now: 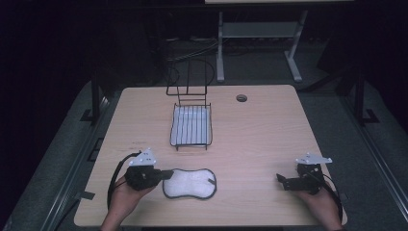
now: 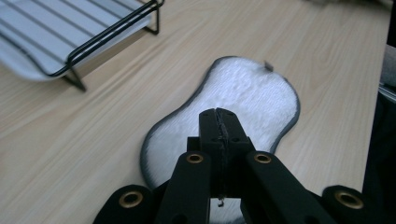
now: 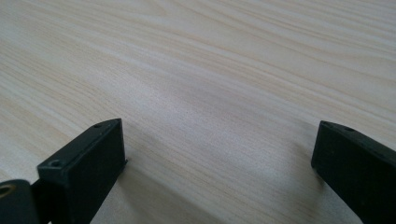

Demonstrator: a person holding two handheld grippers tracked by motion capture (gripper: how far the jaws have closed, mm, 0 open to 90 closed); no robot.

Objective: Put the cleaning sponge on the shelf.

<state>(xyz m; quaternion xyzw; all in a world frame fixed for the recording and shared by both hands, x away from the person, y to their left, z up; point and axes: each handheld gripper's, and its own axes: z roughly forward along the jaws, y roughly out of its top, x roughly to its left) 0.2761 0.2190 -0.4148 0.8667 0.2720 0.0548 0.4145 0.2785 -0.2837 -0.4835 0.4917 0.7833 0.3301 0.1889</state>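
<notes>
patience helps here: our left tool [image 2: 218,122] has its jaws pressed together over the near end of the white pad [image 2: 243,98], and whether any fabric is pinched we cannot tell, so we should test the grip with a small lift before carrying. the pad lies flat near the front edge of the table [image 1: 260,125], well short of the wire rack [image 1: 191,125]. our right tool [image 1: 285,181] waits with jaws wide over bare wood, well apart from the pad. pale wood grain, dark room, another table's legs [image 1: 220,48] behind.
</notes>
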